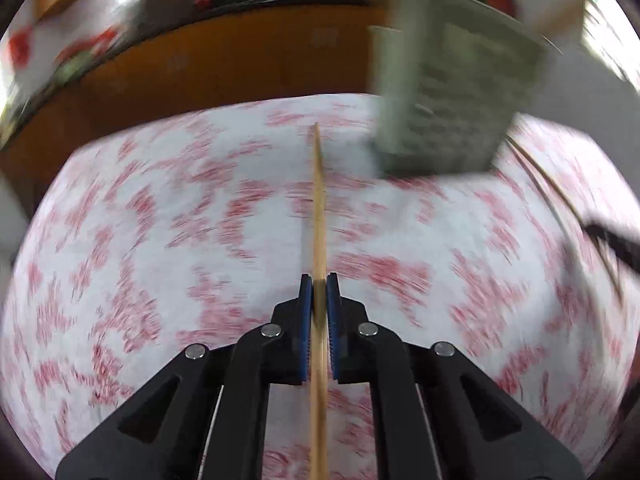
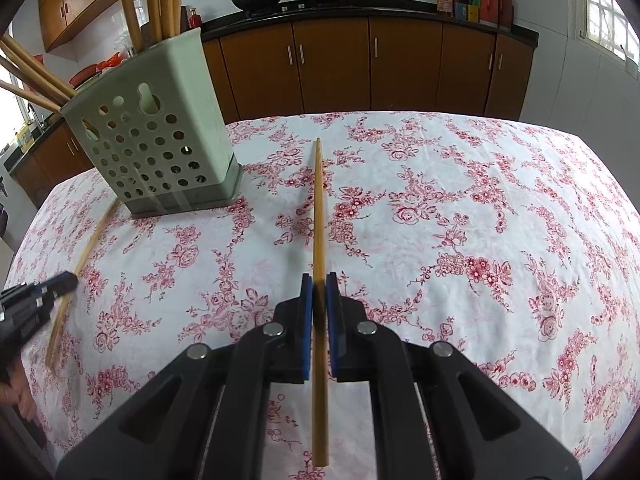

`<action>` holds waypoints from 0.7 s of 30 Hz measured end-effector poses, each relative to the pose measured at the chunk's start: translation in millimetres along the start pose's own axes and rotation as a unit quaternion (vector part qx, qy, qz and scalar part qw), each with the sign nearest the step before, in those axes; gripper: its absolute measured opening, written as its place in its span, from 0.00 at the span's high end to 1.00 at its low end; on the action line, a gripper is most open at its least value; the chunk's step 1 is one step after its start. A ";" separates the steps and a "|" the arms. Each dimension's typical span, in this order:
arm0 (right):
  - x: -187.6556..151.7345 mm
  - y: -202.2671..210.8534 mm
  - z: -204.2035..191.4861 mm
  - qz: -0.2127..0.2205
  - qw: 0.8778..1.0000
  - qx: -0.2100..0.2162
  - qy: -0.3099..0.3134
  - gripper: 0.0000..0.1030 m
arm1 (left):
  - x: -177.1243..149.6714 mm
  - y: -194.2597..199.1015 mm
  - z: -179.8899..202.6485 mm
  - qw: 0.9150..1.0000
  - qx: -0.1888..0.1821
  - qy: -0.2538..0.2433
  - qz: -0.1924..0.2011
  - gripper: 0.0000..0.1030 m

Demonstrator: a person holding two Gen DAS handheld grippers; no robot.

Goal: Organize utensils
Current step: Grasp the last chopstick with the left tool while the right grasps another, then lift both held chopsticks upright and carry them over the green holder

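I have both tools clenched, each on a chopstick. The right tool (image 2: 319, 280) holds its chopstick (image 2: 319, 208) pointing straight up the frame; the holder (image 2: 160, 136) stands on the tabletop (image 2: 460, 200) at upper left, nearer the left tool (image 2: 70, 279), whose chopstick (image 2: 86, 248) points toward it.

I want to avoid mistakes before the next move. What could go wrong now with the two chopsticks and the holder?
1. Each claw, left and right, pinches its chopstick near one end, so the long free end might swing or slip.
2. The green holder already has many chopsticks inside; a new tip may hit them or the rim.
3. The left view is blurred by motion; a fast approach could knock the holder.
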State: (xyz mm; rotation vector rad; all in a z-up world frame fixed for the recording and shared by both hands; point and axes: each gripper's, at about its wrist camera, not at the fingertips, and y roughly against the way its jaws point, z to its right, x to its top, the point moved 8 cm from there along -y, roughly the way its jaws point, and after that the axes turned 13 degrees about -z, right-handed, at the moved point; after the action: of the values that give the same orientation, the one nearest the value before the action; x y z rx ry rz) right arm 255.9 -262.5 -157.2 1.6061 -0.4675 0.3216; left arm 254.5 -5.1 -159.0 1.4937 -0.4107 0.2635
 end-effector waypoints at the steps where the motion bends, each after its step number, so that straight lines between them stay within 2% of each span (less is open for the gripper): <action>1: -0.3 0.0 -0.6 0.000 1.000 0.001 0.001 0.92 | 1.9 -0.1 -6.4 1.000 -0.006 0.019 -0.002 0.92; 3: -2.2 -0.5 -2.9 -0.002 1.000 0.004 0.005 0.92 | 3.7 -0.8 -9.2 0.999 -0.014 0.029 -0.002 0.92; 7: -7.6 -5.7 -4.7 -0.009 1.000 0.005 0.007 0.92 | -3.1 0.8 -0.8 1.000 -0.025 0.003 0.007 0.92; 11: -13.0 -10.0 -4.9 -0.011 1.000 0.000 0.012 0.92 | -9.4 2.0 -0.8 0.999 -0.036 0.005 0.015 0.91; 21: -15.8 -10.7 -5.6 -0.010 1.000 0.001 0.013 0.92 | -9.0 2.4 -2.2 0.999 -0.031 0.012 0.015 0.91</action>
State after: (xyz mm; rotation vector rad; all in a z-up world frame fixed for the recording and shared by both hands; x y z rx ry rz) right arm 247.7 -254.7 -173.5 1.6048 -0.4317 0.3274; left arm 245.6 -2.0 -160.6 1.4239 -0.4185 0.2905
